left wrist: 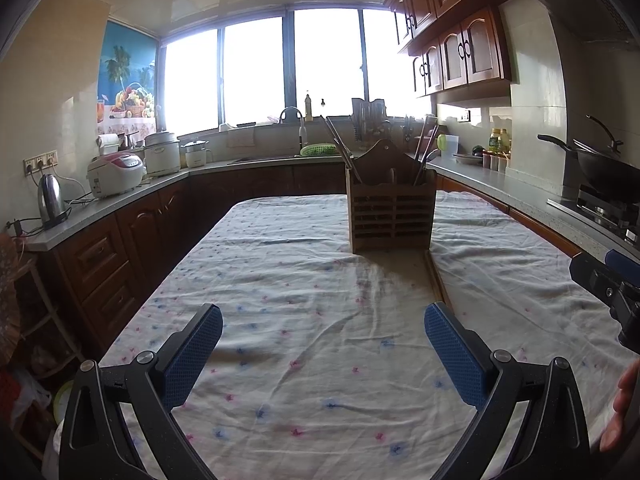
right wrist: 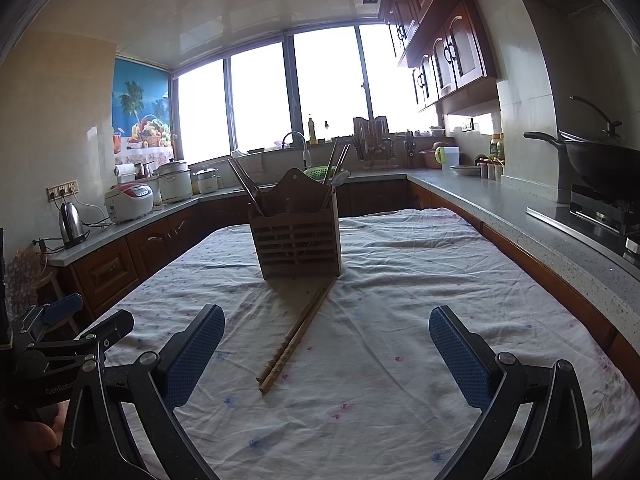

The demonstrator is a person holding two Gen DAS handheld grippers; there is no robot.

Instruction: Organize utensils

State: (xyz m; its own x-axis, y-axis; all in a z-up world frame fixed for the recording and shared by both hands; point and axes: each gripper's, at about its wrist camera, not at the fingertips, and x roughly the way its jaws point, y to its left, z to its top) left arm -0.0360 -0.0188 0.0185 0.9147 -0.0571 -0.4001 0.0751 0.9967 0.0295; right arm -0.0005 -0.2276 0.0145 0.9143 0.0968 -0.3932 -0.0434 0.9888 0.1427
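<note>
While both grippers hang wide and empty over the tablecloth [right wrist: 400, 280], a pair of wooden chopsticks [right wrist: 298, 332] lies flat just before the wooden utensil holder [right wrist: 296, 240], which already stands upright with other utensils in it. By my judgement the loose pair wants gathering: the right gripper [right wrist: 326, 354], nearer than the left gripper [left wrist: 323, 354], would need to drop low, straddle both sticks and close

Your left tool [left wrist: 323, 354] and right tool [right wrist: 327, 356] both carry blue dimpled pads on black frames. The cloth [right wrist: 400, 280] over the desk is white, dotted with small pink and blue flowers. The slatted holder [right wrist: 295, 240] and the chopsticks [right wrist: 298, 330] are brown wood.
</note>
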